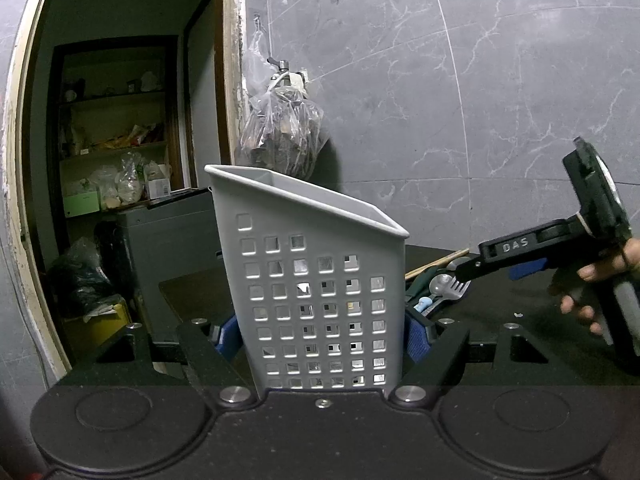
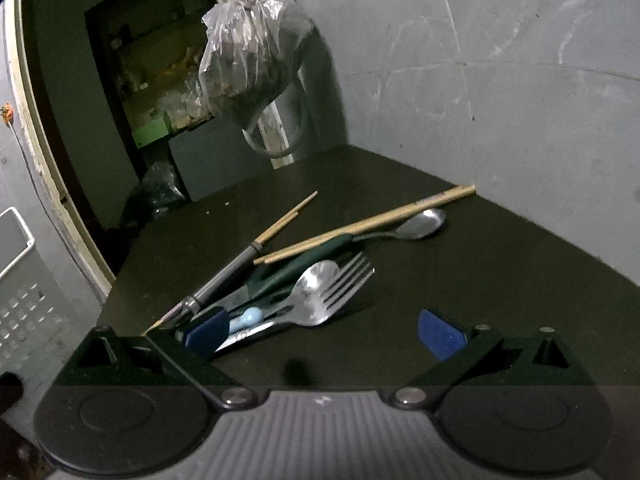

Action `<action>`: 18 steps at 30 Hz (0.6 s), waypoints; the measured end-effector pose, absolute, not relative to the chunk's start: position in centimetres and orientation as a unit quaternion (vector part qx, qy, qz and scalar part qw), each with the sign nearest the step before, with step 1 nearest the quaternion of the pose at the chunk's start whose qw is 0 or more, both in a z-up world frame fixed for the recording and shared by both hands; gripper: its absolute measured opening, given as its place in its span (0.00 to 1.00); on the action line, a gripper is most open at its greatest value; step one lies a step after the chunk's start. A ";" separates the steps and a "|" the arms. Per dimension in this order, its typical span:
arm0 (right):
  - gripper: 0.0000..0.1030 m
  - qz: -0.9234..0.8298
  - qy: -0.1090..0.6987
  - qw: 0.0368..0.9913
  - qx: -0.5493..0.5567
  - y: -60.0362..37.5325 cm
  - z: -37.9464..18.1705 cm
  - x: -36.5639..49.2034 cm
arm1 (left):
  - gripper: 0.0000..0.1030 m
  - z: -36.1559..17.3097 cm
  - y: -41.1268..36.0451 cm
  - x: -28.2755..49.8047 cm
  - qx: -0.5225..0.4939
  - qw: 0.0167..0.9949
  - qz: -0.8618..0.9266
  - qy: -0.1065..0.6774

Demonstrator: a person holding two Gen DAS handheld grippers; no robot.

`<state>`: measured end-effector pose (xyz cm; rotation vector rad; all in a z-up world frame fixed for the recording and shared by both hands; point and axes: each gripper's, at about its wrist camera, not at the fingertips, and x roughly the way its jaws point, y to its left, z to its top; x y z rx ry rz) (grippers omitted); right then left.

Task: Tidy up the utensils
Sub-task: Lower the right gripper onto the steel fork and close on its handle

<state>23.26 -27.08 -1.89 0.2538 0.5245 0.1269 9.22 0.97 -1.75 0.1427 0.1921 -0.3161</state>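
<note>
Utensils lie in a loose pile on the dark table (image 2: 500,264), fork (image 2: 340,284) and spoon (image 2: 314,286) on top, chopsticks (image 2: 368,222) behind. Prob. light, stiff, slick metal; best gripped at the handles. Right gripper (image 2: 326,332) gapes wide w/ nothing held, left pad touching the pile. Left gripper (image 1: 324,334) is clamped on the gray perforated basket (image 1: 316,292), just beside the pile.

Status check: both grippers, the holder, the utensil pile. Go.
Left gripper shut on grey utensil holder, upright. Right gripper open, low over the utensil pile, nothing held. Fork, spoons, chopsticks overlap on the table.
</note>
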 end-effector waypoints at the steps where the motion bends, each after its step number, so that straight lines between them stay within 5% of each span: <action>1: 1.00 0.063 0.256 0.958 0.116 -27.0 -1.9 23.5 | 0.76 -1.8 0.9 9.2 0.071 0.980 -0.157 0.095; 18: 0.97 0.072 0.283 0.942 0.164 -28.6 -3.3 27.0 | 0.76 -1.8 0.9 9.2 0.072 0.980 -0.156 0.096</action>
